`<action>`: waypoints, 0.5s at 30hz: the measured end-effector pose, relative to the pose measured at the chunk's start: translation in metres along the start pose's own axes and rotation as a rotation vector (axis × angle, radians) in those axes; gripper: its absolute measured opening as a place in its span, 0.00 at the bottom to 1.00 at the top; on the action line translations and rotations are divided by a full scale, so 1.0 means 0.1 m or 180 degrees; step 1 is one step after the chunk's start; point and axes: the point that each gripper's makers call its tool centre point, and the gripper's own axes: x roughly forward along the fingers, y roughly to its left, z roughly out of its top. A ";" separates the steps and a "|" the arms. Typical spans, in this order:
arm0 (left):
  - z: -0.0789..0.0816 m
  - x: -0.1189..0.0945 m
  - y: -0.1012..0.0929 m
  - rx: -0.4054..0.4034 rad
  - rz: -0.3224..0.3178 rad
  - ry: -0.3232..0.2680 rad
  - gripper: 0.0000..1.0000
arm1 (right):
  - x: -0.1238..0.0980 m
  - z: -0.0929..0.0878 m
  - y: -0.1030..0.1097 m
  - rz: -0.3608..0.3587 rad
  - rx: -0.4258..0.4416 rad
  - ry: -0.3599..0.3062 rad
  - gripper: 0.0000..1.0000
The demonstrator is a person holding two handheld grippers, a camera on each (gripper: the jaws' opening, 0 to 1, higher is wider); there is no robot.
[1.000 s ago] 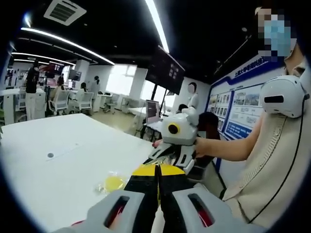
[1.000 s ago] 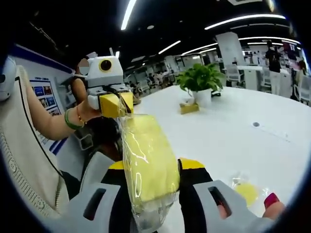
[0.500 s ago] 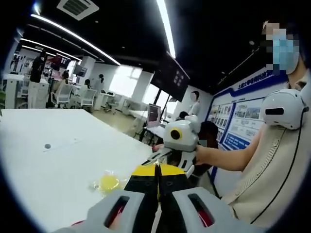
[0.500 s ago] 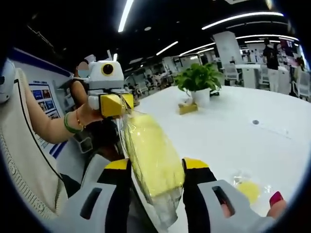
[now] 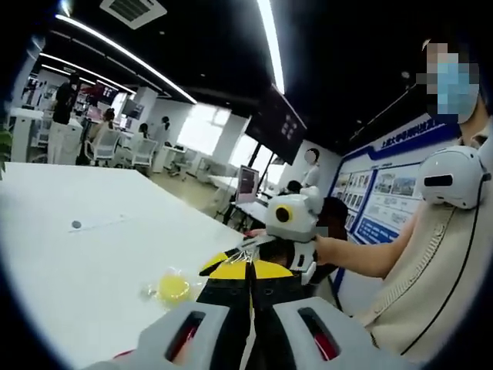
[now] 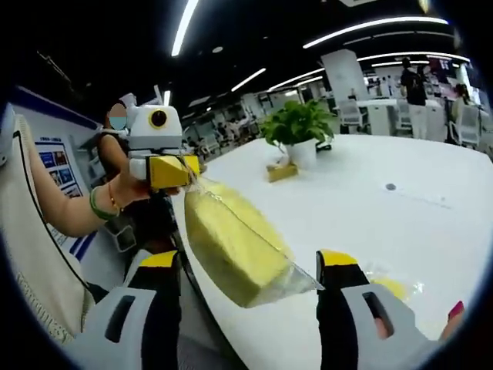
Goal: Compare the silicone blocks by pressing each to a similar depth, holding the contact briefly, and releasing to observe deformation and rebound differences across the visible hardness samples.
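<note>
Nearest the right gripper view's camera, the right gripper (image 6: 250, 266) has its black, yellow-tipped jaws spread wide, and the yellow silicone block in clear plastic wrap (image 6: 231, 247) hangs between them, touching neither. The block tilts, its near lower end down between the jaws. Its wrap runs up and away to the left gripper (image 6: 172, 171), whose yellow tips are pinched on the top edge of the plastic. A hand with a green bracelet (image 6: 123, 193) holds that gripper.

Over in the left gripper view, the left gripper (image 5: 249, 271) shows its jaws pressed together, a thin crinkle of clear wrap caught at the tips. Just past them sits the right gripper (image 5: 289, 231), white-bodied.

Beyond, on the white table (image 6: 400, 223), a small yellow round piece in clear wrap (image 5: 172, 287) lies to one side, well apart from both grippers. Farther back stands a green potted plant in a white pot (image 6: 296, 131).
</note>
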 end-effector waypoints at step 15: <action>-0.18 0.04 0.31 -0.0196 0.0178 0.0034 0.00 | -0.49 -0.18 -0.03 -0.0314 0.0110 -0.0267 0.81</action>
